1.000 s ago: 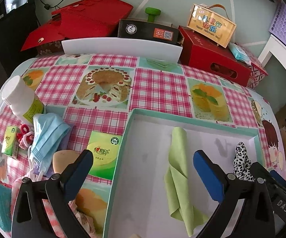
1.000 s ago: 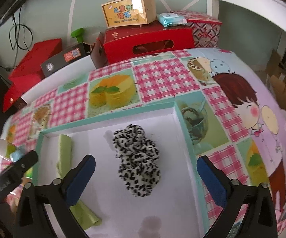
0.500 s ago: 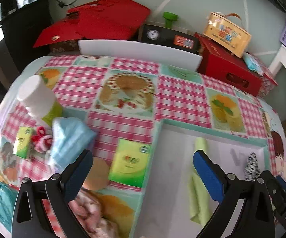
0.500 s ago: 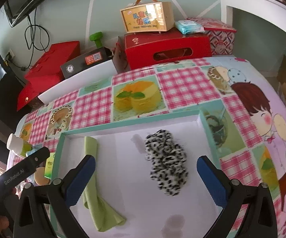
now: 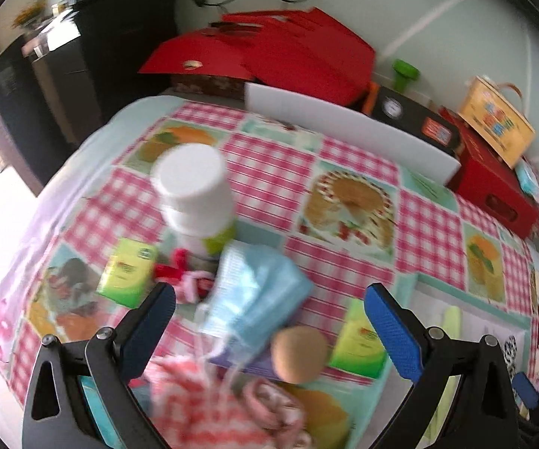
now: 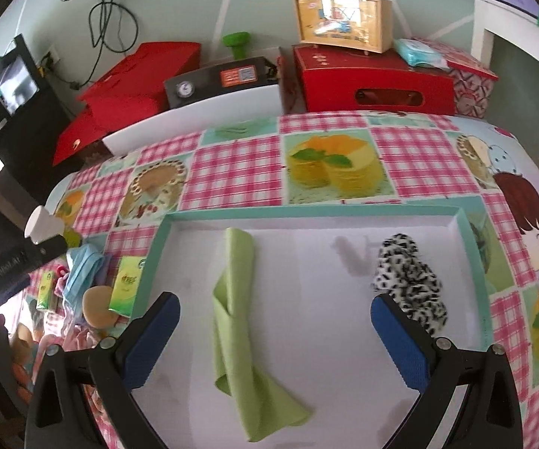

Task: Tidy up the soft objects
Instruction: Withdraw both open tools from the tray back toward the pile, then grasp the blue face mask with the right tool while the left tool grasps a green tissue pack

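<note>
Left gripper (image 5: 269,314) hovers above the table, jaws spread, a blue face mask (image 5: 256,292) lying between its fingertips; right gripper (image 6: 275,331) gapes over the tray (image 6: 318,212).

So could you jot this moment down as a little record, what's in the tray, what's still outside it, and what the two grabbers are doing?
tray: white, teal rim
in tray: green cloth; leopard-print scrunchie
outside tray: blue face masks; round tan sponge; tissue packs; white bottle
left gripper: open, above the masks, holding nothing
right gripper: open, over the tray, holding nothing
</note>
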A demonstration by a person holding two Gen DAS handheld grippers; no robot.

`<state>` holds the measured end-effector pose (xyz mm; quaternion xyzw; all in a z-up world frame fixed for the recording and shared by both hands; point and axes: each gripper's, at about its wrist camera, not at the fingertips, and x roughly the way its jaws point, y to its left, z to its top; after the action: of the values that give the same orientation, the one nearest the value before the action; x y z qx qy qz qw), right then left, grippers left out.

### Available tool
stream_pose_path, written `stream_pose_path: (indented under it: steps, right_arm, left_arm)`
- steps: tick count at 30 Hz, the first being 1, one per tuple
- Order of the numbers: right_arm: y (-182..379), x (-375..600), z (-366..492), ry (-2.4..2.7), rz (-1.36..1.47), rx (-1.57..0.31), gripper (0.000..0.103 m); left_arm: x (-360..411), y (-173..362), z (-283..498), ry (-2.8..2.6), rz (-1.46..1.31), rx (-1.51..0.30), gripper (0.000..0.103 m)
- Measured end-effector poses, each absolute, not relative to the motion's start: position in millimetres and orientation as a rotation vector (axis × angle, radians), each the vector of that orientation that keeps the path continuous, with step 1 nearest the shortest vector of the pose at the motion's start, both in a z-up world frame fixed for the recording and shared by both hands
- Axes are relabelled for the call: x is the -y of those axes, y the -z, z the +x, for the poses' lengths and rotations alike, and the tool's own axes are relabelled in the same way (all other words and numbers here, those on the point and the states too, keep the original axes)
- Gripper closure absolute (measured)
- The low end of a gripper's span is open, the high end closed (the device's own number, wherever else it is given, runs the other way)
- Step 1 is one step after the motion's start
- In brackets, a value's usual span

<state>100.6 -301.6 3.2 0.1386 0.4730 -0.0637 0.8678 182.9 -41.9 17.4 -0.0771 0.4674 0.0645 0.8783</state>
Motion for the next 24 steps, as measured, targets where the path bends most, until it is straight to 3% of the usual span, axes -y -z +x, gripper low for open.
stream_pose_path:
  steps: [24]
  right_arm:
    - [0.6, 205.1, 130.2, -0.063, 0.191, -0.989, 0.0]
  left_arm:
    - [-81.5, -46.1, 168.8, -0.205, -0.345, -0.906, 0.002]
